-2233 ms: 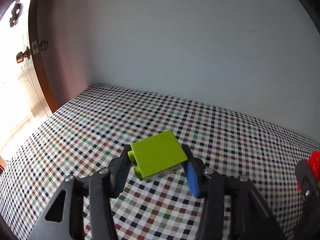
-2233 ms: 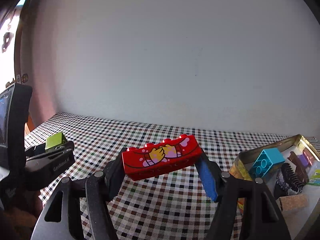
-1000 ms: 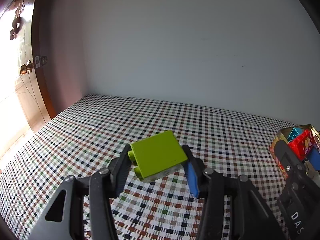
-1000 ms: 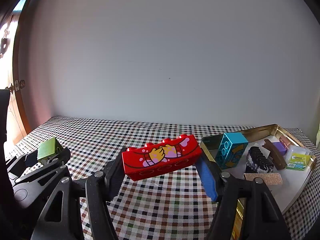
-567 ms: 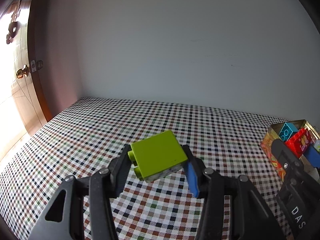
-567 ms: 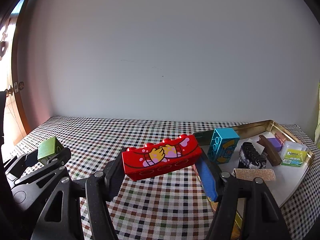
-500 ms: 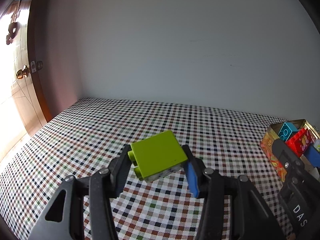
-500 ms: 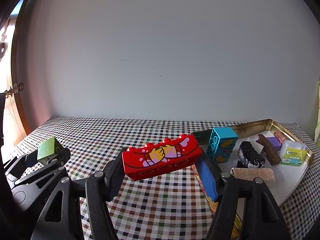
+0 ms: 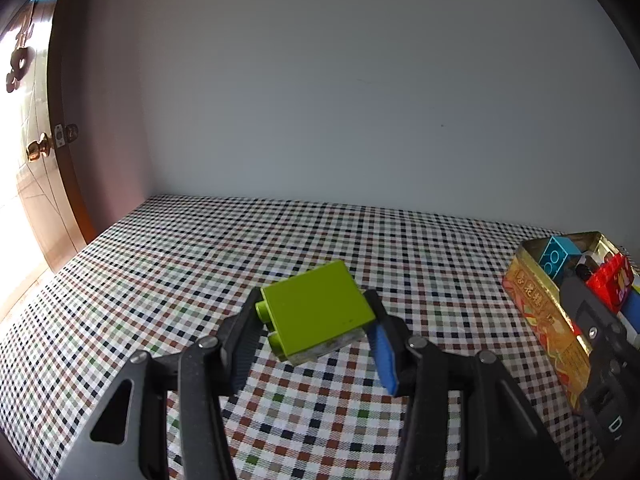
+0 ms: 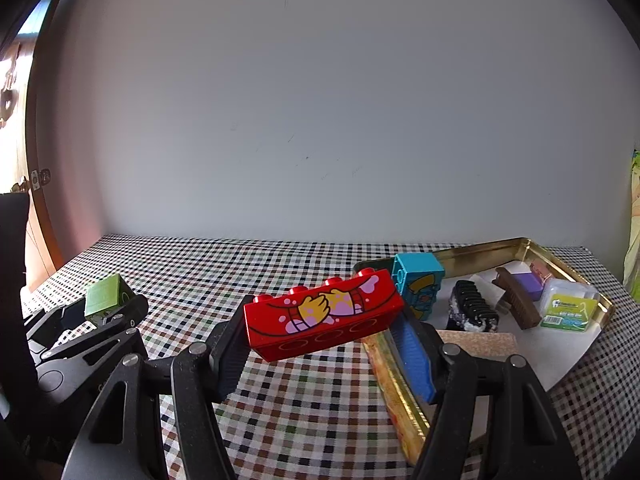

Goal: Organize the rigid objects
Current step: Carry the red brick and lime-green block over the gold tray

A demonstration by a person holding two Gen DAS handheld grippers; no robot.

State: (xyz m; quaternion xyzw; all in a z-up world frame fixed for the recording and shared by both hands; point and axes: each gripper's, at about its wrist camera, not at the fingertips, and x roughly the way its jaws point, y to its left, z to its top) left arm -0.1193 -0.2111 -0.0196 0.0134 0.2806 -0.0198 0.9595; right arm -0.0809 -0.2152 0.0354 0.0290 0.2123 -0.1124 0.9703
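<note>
Right claw (image 10: 324,340) pinching red brick (image 10: 324,314) beside tin (image 10: 560,264); left claw (image 9: 314,334) pinching green brick (image 9: 314,316)

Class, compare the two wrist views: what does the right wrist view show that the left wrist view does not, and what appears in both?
Only the right view shows the black comb, brown clip, floss box and cork piece in the tin.

Only the left view shows the doorknob.

Both show the gold tin, blue block, the green block clamped in the left gripper, and the red block clamped in the right gripper.
</note>
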